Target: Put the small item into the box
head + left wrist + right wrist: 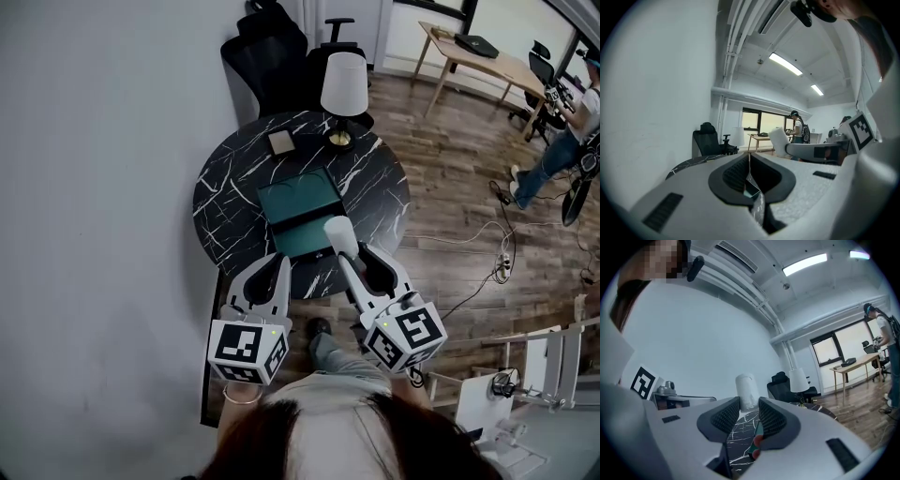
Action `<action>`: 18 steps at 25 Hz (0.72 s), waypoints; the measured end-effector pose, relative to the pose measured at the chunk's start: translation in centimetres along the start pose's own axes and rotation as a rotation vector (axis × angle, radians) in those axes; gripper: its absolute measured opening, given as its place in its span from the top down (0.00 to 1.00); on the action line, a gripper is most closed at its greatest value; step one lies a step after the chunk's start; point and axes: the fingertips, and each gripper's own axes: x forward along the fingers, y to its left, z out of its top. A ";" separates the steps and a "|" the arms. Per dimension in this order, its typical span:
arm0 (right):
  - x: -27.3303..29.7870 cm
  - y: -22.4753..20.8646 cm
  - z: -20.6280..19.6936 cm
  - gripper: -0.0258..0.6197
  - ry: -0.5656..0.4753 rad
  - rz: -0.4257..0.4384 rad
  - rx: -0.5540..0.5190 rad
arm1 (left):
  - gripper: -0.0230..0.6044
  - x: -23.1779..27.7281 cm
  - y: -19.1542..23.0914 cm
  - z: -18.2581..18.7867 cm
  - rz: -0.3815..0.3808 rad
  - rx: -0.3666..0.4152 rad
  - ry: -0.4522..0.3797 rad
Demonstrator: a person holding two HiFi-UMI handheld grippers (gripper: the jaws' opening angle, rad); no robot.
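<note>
A round black marble table (225, 202) carries an open dark green box (265, 202) near its middle. My right gripper (349, 251) hovers over the box's near right corner, shut on a small white cylinder-shaped item (337, 232). In the right gripper view the white item (746, 391) stands up between the ribbed pads (725, 417). My left gripper (282, 260) hangs over the table's near edge, left of the box, with its jaws pressed together and nothing in them. The left gripper view shows its closed tips (749, 157) and the white item (778, 138) off to the right.
A white-shaded lamp (343, 89) and a small tan square object (281, 142) stand at the table's far side. Black office chairs (267, 52) sit behind it, by the white wall on the left. Cables (487, 244) lie on the wooden floor; a person (562, 131) stands at the far right.
</note>
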 end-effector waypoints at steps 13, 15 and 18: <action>3.6 -1.8 -1.2 0.74 0.055 0.009 -0.006 | 0.94 3.0 1.6 0.2 -0.005 -0.002 0.019; 4.1 -2.0 -1.4 0.74 0.063 0.012 -0.006 | 0.94 3.4 1.8 0.3 -0.003 -0.002 0.022; 4.8 -2.3 -1.5 0.74 0.073 0.020 -0.009 | 0.94 4.0 2.1 0.5 0.000 -0.003 0.024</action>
